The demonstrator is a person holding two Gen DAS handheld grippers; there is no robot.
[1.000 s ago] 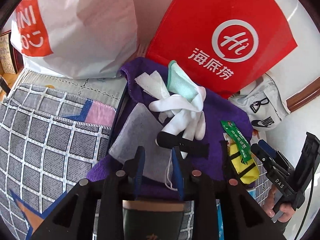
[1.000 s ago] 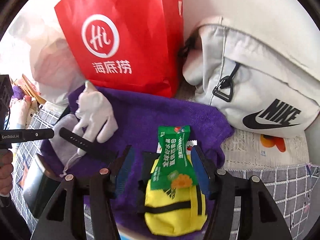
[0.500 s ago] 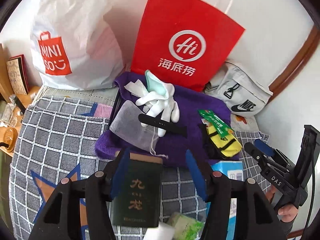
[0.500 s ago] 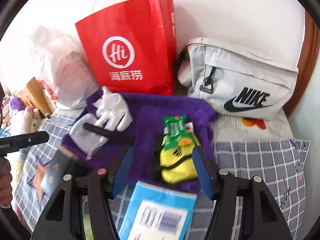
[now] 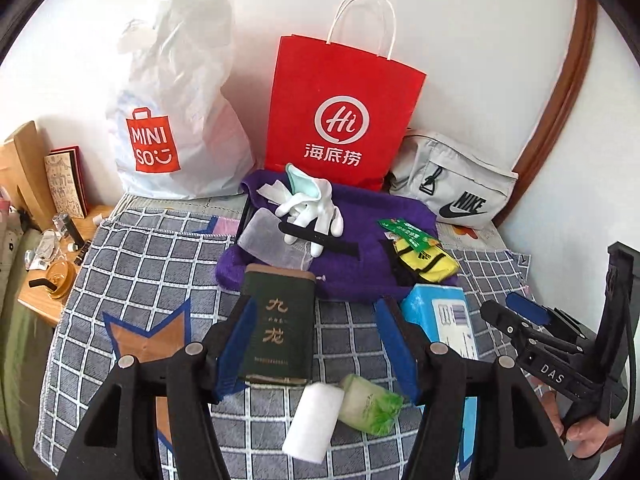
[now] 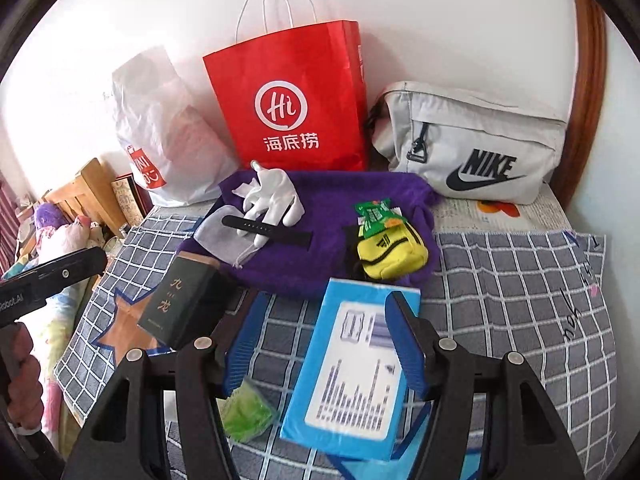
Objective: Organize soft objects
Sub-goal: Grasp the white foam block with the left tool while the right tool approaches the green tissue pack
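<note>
Your left tongs [image 5: 316, 344] are opening, empty; right tongs [image 6: 324, 344] half open, empty. The white gloves [image 5: 312, 208] lie on the purple towel [image 5: 360, 264], far of both; open checked blanket [image 6: 520, 300] lies right.

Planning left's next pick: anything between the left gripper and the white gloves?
Yes. The dark green tin lies right ahead of the left gripper, and a grey pouch and black strap sit before the gloves.
</note>
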